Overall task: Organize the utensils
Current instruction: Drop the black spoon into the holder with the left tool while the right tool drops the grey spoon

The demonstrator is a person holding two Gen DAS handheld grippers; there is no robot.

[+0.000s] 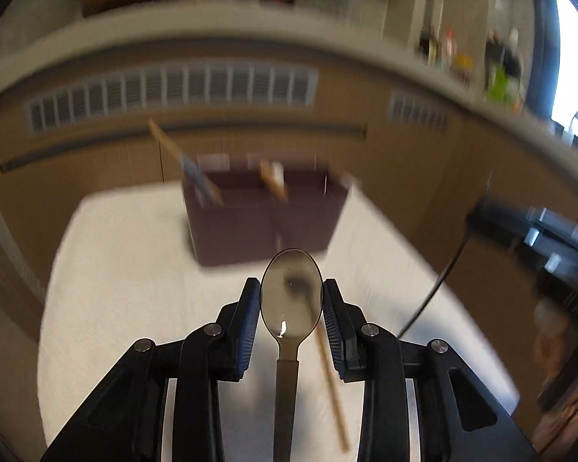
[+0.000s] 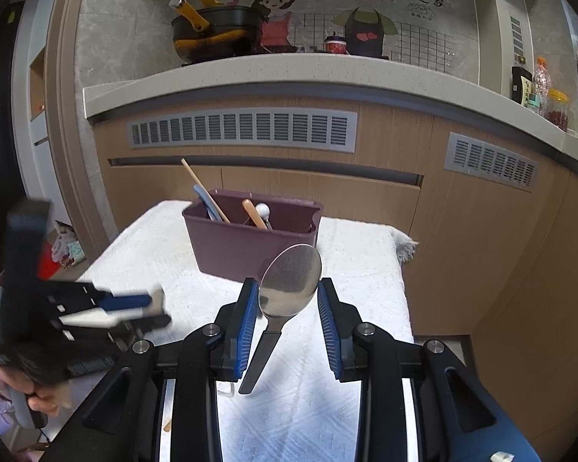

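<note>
A dark purple utensil caddy (image 2: 250,244) stands on a white towel (image 2: 196,300) and holds several utensils, among them a chopstick (image 2: 206,190) and a wooden handle (image 2: 253,212). It also shows blurred in the left wrist view (image 1: 266,227). My left gripper (image 1: 291,296) is shut on a metal spoon (image 1: 291,292), bowl pointing at the caddy. My right gripper (image 2: 288,296) is shut on a second metal spoon (image 2: 289,281), tilted, just before the caddy. The left gripper also shows at the left of the right wrist view (image 2: 150,308), blurred. One chopstick (image 1: 333,389) lies on the towel.
Wooden cabinets with vent grilles (image 2: 242,129) stand behind the towel. The counter (image 2: 269,71) above carries a black pot (image 2: 215,32) and jars (image 2: 555,109). A black cable (image 1: 443,273) hangs at the right.
</note>
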